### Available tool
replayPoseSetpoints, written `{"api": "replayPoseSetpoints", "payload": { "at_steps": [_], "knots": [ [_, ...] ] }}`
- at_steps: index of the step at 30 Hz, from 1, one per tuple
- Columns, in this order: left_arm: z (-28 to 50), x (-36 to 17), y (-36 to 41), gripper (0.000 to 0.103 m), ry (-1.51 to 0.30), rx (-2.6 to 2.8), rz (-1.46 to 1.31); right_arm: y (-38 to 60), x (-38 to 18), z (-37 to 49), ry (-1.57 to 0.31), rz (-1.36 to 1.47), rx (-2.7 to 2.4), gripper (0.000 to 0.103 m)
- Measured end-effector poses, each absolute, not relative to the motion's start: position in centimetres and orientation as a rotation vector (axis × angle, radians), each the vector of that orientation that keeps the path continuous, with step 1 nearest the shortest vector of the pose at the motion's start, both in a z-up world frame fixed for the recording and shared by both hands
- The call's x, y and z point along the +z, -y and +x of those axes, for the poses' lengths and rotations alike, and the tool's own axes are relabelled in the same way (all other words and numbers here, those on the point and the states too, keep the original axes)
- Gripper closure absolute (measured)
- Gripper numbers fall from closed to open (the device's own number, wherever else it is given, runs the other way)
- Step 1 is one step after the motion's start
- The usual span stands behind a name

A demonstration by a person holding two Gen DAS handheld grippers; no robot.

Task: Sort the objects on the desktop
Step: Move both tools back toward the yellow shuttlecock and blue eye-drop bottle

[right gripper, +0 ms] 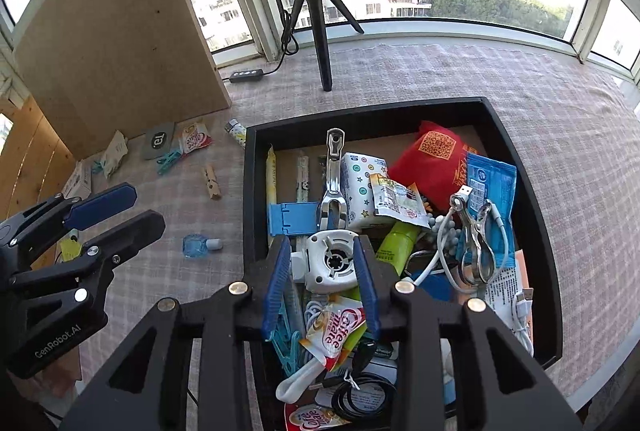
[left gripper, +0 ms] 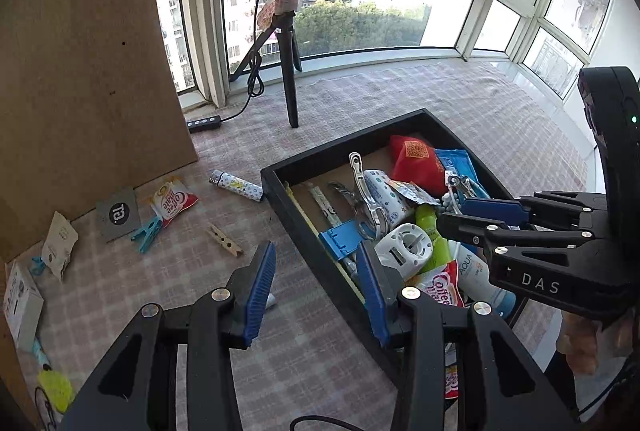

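Item: white round gadget point(right gripper: 331, 263), one, hard plastic shell, lying on top of the heap in the black tray point(right gripper: 548, 231), toward the tray's near left side. Judged light and rigid, smooth enough to slip; best taken across its round body, the two flat sides offering the surest hold. Right claw point(right gripper: 322, 285): jaws apart, blue pads flanking the gadget without clearly pressing it. Left claw point(left gripper: 316, 287): jaws apart, nothing between them, hovering over the checked surface point(left gripper: 460, 103) just outside the tray's left wall. Loose on the surface left of the tray: wooden clothespin point(left gripper: 225, 239), one, stiff and light; teal plastic clip point(left gripper: 147, 233), one; creamer sachet point(left gripper: 173, 202), one, soft and crinkly; patterned tube point(left gripper: 237, 184), one. In the tray: metal clamps, two; red packet point(right gripper: 434, 161), one.
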State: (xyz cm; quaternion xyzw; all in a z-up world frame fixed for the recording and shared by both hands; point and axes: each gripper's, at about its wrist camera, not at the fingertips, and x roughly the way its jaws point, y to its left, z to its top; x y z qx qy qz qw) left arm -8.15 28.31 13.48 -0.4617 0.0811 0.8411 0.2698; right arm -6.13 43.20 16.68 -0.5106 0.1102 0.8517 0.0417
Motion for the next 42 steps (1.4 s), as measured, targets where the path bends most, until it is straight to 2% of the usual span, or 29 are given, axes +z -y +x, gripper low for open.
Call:
{"api": "replayPoseSetpoints", "payload": {
  "at_steps": [24,26,28,32,34,42],
  "knots": [
    [-7.3,6.5,-5.4,0.062,0.019,2.592,-1.592,-31.4,12.9,-8.9,-0.090,-1.845,2.738,0.068],
    [-6.8,6.1,-3.8,0.058,0.015,2.611,-1.614,-30.4,12.3,-9.2,-0.036,-1.885,2.746,0.065],
    [-6.2,5.7,-2.3,0.050,0.004,2.633,-1.626,-29.5,11.5,-9.4,0.016,-1.926,2.750,0.061],
    [-5.0,4.4,1.1,0.047,0.032,2.642,-1.664,-27.5,10.2,-10.1,0.161,-1.974,2.789,0.055],
    [-4.5,3.7,2.4,0.040,0.020,2.641,-1.680,-26.7,9.6,-10.5,0.257,-1.995,2.796,0.054],
    [-4.1,1.1,6.5,0.036,-0.096,2.595,-1.737,-24.3,6.7,-11.9,0.682,-2.094,2.742,0.050]
  ]
}}
